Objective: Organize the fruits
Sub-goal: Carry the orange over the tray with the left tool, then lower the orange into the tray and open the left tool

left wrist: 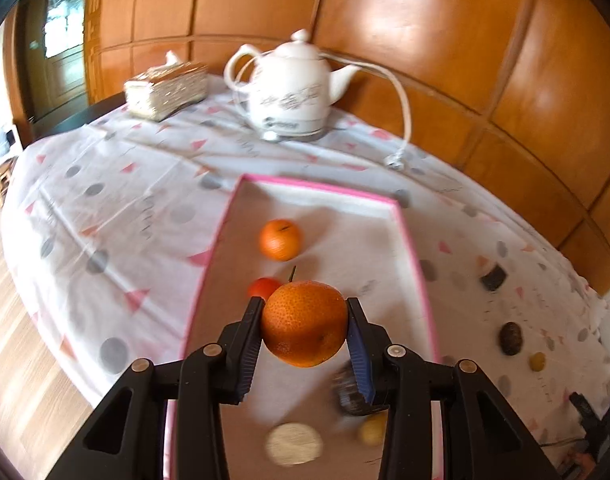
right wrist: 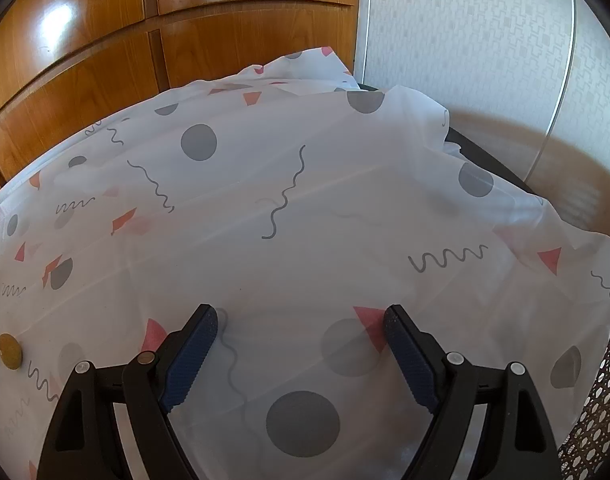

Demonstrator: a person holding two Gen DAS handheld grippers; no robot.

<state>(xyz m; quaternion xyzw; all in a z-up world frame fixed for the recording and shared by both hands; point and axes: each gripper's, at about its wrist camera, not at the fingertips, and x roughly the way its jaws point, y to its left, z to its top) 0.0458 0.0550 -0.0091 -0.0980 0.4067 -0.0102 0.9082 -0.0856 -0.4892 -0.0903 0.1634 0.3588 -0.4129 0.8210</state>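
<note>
In the left wrist view my left gripper (left wrist: pixel 305 312) is shut on a large orange (left wrist: pixel 303 322) and holds it above a pink-rimmed tray (left wrist: pixel 321 187). Inside the tray lie a smaller orange (left wrist: pixel 280 239), a red fruit (left wrist: pixel 264 287) partly hidden behind the held orange, a pale round piece (left wrist: pixel 293 443), a yellowish fruit (left wrist: pixel 372 430) and a dark blurred item (left wrist: pixel 347 392). My right gripper (right wrist: pixel 301 322) stands open over the patterned tablecloth (right wrist: pixel 305 220) with nothing between its fingers.
A white teapot-shaped kettle (left wrist: pixel 295 92) with its cord and a tissue box (left wrist: pixel 167 89) stand at the back. To the tray's right lie a dark fruit (left wrist: pixel 510 338), a small yellow fruit (left wrist: pixel 537 361) and a dark-banded item (left wrist: pixel 493 276). Round brownish pieces (right wrist: pixel 9 351) sit at the far left of the right wrist view.
</note>
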